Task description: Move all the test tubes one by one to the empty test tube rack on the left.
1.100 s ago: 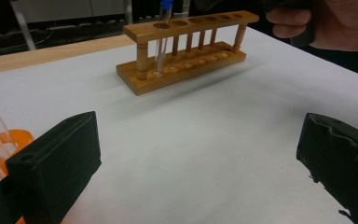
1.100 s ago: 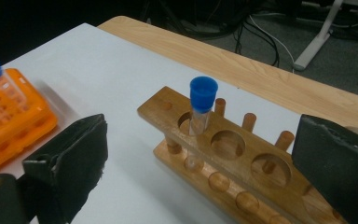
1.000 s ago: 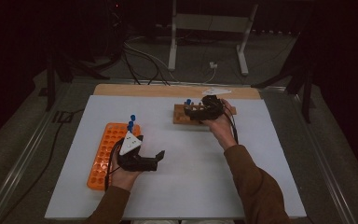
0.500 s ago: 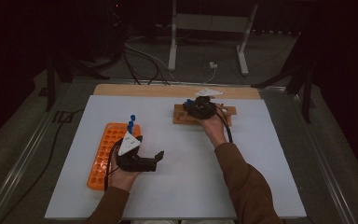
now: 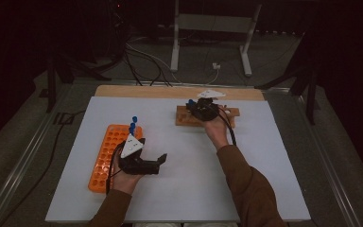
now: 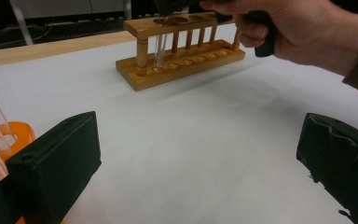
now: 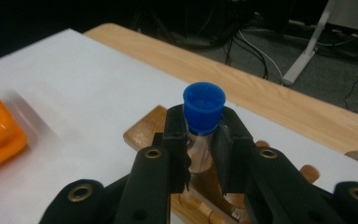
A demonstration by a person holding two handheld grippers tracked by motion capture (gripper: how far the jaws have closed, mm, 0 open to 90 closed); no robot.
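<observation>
High view, left to right: the orange tube rack (image 5: pixel 105 156) is flanked by the left gripper (image 5: pixel 152 163), held wide and empty. At the wooden rack (image 5: pixel 183 117), the right gripper (image 7: pixel 200 154) has just been closed on the blue-capped test tube (image 7: pixel 203 116), so lifting out seems next.

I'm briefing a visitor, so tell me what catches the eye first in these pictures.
The right gripper has just closed on a clear test tube with a blue cap, standing in the wooden tube rack at the white table's far side. Near the left edge lies a bright orange plastic tube rack, the open left gripper beside it.
</observation>
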